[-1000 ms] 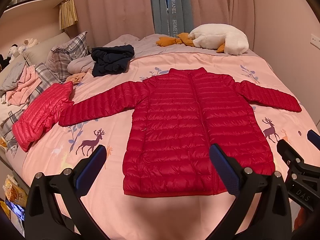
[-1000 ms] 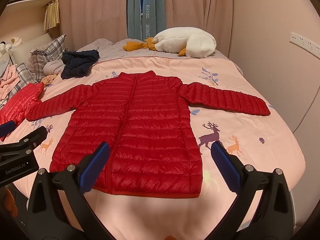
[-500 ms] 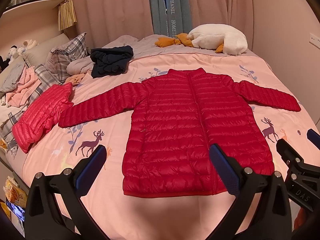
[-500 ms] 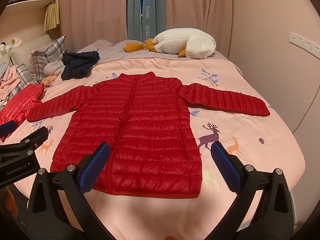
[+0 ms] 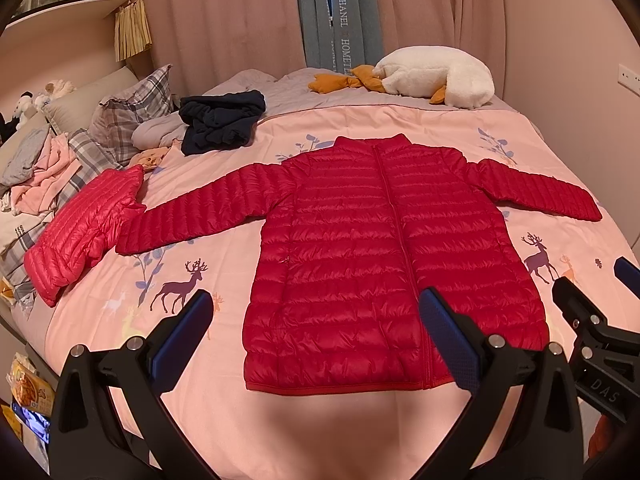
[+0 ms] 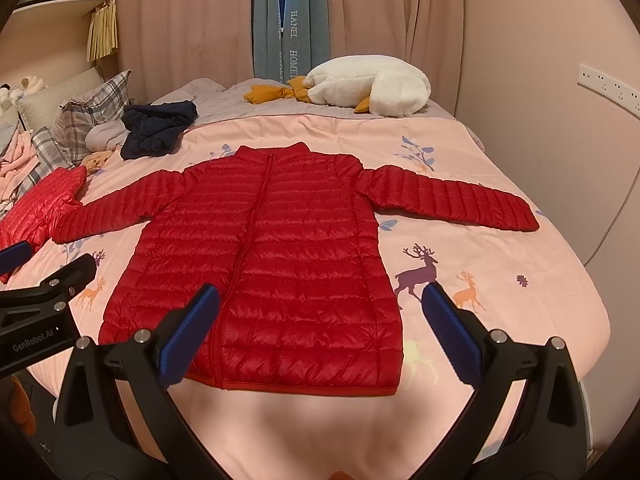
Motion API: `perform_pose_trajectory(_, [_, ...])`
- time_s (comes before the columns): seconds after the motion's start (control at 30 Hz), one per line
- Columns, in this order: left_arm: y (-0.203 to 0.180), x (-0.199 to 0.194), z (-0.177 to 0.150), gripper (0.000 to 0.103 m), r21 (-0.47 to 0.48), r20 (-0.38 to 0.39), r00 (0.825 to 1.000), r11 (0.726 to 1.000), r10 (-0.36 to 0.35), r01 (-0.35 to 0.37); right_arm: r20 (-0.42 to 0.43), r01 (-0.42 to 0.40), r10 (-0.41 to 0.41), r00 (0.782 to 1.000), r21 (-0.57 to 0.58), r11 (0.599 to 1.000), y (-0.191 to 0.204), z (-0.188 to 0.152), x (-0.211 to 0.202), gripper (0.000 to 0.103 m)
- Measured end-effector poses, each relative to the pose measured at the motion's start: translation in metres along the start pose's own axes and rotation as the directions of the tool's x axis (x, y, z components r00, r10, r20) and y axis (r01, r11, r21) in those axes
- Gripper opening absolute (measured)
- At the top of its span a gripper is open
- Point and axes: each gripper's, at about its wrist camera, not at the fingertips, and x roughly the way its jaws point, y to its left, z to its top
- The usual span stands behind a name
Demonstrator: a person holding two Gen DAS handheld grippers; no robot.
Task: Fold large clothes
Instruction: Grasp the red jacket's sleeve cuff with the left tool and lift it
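Red quilted puffer jacket [image 5: 384,252] lies flat, zipped, sleeves spread on the pink deer-print bed [image 5: 312,420]; my left claw [image 5: 316,336] and right claw [image 6: 320,330] hover wide and empty, so I'd pinch a sleeve cuff, fold inward.

white goose plush [image 5: 436,76], plaid pillows [image 5: 132,120], pink curtains [image 5: 224,16]

Both grippers hang side by side, pointing forward, level with each other. The left gripper [image 5: 314,336] has its blue-padded fingers [image 5: 448,340] spread wide, nothing between them. The right gripper [image 6: 320,330] matches it, jaws wide apart and empty. The hands behind them sit out of sight, so their grip can't be judged.
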Motion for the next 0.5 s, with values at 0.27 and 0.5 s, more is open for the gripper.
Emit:
perform_pose_trajectory(0.27, [0.013,0.025,-0.005,0.102,-0.071,-0.044,0.993,0.991,-0.113,0.109,-0.010,-0.186,0.188,0.982,0.124,0.975,-0.015,-0.005,0.021,0.101])
perform_pose_trajectory(0.5, [0.071,0.095,-0.020,0.102,-0.360,-0.076,0.929,0.879,-0.361,0.312,0.108,-0.459,0.448,0.887,0.307,0.834,-0.039,-0.011,0.045,0.101])
